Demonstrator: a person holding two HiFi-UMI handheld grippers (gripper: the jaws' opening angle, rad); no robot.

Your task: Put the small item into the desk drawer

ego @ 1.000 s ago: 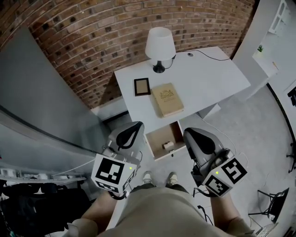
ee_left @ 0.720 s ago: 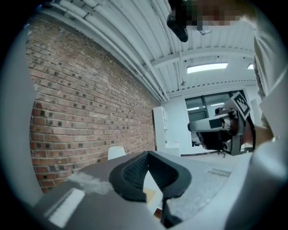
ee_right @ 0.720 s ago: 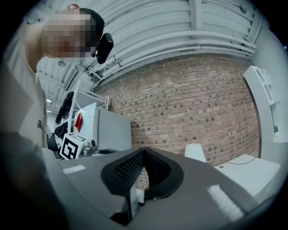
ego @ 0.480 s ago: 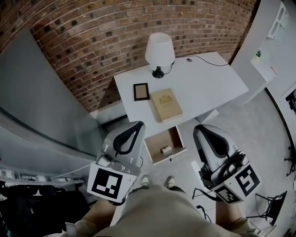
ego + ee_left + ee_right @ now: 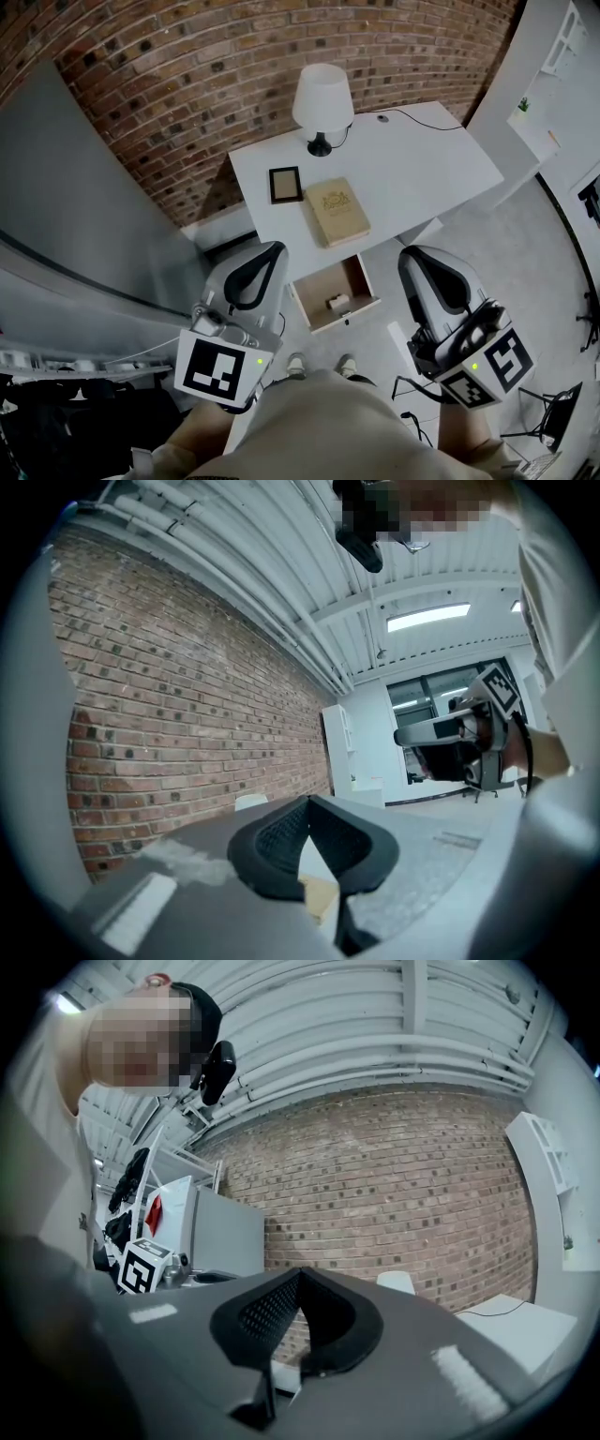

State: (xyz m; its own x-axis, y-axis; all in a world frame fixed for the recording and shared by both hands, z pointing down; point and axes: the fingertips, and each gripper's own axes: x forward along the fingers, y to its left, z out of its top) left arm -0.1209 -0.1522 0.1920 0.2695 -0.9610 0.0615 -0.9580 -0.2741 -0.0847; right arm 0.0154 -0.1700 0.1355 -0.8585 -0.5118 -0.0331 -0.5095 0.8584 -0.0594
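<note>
Small item (image 5: pixel 338 302) inside the open drawer (image 5: pixel 317 281).
Our left gripper (image 5: pixel 270 251) and right gripper (image 5: pixel 414 255) are closed, empty; item seems light, rigid: pinch its sides.

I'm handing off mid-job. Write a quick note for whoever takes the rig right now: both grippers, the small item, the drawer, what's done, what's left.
Left gripper: shut, empty, held up near the body, off the desk.
Right gripper: shut, empty, likewise.
Small pale boxy item: lying inside the open wood-lined desk drawer, which is pulled out from the white desk.
Done: the item is in the drawer.
Left: nothing to place. The drawer stands open, so pushing it shut is probably the only move remaining, if wanted.
</note>
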